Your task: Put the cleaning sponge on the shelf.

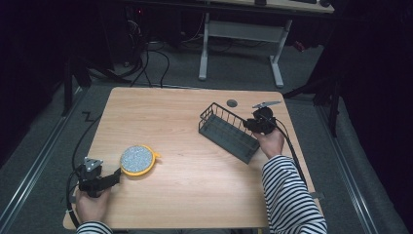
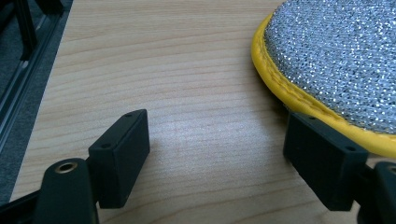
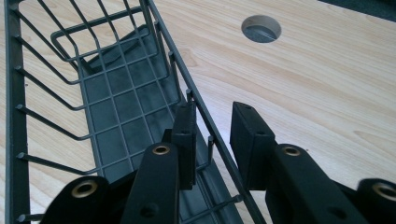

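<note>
Right hand-held gripper (image 3: 212,140) clenched on basket (image 1: 229,131) rim wire; left hand-held gripper (image 2: 217,154) released beside scourer (image 1: 138,159). Risk: thin wire slips, basket tilts off bench (image 1: 185,146).

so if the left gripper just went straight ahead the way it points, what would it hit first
Probably the scrubber pad: the left gripper stands open, and its right-hand jaw is already at the pad's yellow rim. Between the jaws lies bare table, so the pad would likely catch that jaw first.
</note>
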A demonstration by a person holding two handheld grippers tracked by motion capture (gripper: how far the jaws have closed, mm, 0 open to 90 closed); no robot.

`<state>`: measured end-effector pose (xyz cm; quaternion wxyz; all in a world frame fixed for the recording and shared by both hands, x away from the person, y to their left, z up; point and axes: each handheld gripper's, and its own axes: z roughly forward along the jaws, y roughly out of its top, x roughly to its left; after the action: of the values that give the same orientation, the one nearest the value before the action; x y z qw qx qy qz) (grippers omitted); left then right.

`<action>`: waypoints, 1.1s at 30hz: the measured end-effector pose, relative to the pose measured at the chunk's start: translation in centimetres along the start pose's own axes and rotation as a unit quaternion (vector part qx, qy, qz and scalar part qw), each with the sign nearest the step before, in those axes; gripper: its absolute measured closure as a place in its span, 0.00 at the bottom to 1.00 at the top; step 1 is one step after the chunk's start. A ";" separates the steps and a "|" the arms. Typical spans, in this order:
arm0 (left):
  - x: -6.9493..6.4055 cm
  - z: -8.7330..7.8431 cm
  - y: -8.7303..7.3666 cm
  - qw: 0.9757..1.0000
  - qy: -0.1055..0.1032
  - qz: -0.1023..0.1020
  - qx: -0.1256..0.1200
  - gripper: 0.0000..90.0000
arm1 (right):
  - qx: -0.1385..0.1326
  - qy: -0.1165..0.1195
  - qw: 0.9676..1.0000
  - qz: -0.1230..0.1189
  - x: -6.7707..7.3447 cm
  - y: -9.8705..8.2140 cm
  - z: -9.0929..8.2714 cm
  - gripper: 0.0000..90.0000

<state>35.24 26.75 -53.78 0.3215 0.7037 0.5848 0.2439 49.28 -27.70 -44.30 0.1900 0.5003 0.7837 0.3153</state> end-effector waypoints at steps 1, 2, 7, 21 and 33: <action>0.0 0.0 0.0 1.000 -0.001 0.000 0.001 0.26 | 0.000 0.000 1.000 0.000 0.0 0.0 0.0 0.80; 0.0 0.0 0.0 1.000 -0.001 0.000 0.000 0.26 | 0.002 0.000 1.000 0.000 0.2 0.0 0.0 0.80; 0.0 0.0 0.0 1.000 0.000 0.000 0.000 0.26 | -0.001 0.000 1.000 -0.001 1.6 -0.1 0.0 0.79; 0.0 0.0 0.0 1.000 -0.003 0.000 0.000 0.25 | -0.004 0.028 0.999 -0.016 5.9 -0.3 0.0 0.79; 0.1 0.0 0.0 1.000 -0.005 -0.002 -0.002 0.26 | -0.037 0.045 0.998 0.002 6.7 -0.2 -2.3 0.68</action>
<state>35.23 26.81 -53.79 0.3260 0.7032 0.5841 0.2409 44.88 -22.43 -42.58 0.1723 0.4803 0.7781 0.3663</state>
